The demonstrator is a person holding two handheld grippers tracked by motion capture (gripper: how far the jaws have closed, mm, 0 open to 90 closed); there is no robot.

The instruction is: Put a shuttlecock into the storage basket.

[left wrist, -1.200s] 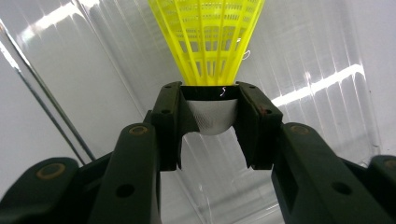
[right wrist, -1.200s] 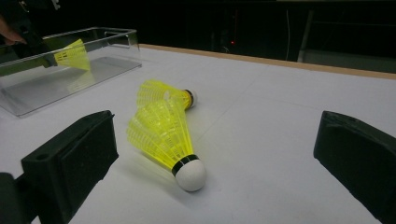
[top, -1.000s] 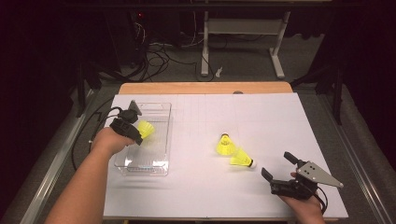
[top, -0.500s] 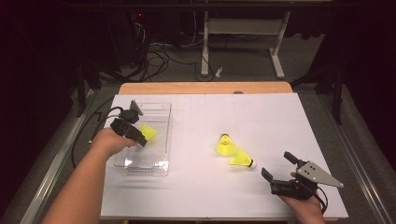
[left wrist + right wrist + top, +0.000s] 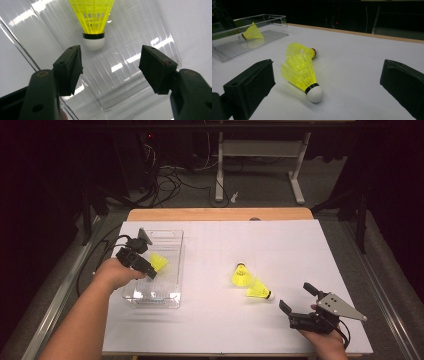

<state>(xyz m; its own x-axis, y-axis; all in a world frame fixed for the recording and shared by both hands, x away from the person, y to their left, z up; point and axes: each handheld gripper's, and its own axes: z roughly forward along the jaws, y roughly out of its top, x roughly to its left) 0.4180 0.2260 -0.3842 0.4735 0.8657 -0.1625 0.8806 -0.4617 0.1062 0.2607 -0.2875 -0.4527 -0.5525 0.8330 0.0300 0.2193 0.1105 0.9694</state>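
Note:
A clear plastic tray (image 5: 170,295) stands at the table's left, and a yellow shuttlecock (image 5: 159,262) lies inside it. My left gripper (image 5: 148,261) hovers over the tray. Its jaws have just been opening, and nothing is between them. In the left gripper view the shuttlecock (image 5: 93,22) lies on the tray floor (image 5: 140,35), just beyond the open gripper (image 5: 111,60). Two more yellow shuttlecocks (image 5: 240,274) (image 5: 258,291) lie on the white table. My right gripper (image 5: 296,297) rests open near the front edge, facing the nearer shuttlecock (image 5: 299,72).
The white sheet (image 5: 280,245) covers the tabletop, and a wooden edge (image 5: 220,214) runs along its far side. A black cable (image 5: 100,255) trails off the left side. Beyond the table are a dark floor and a desk frame (image 5: 260,150).
The left hand has drawn back slightly from the shuttlecock, which stays in the tray. The right gripper and the two loose shuttlecocks have not moved.

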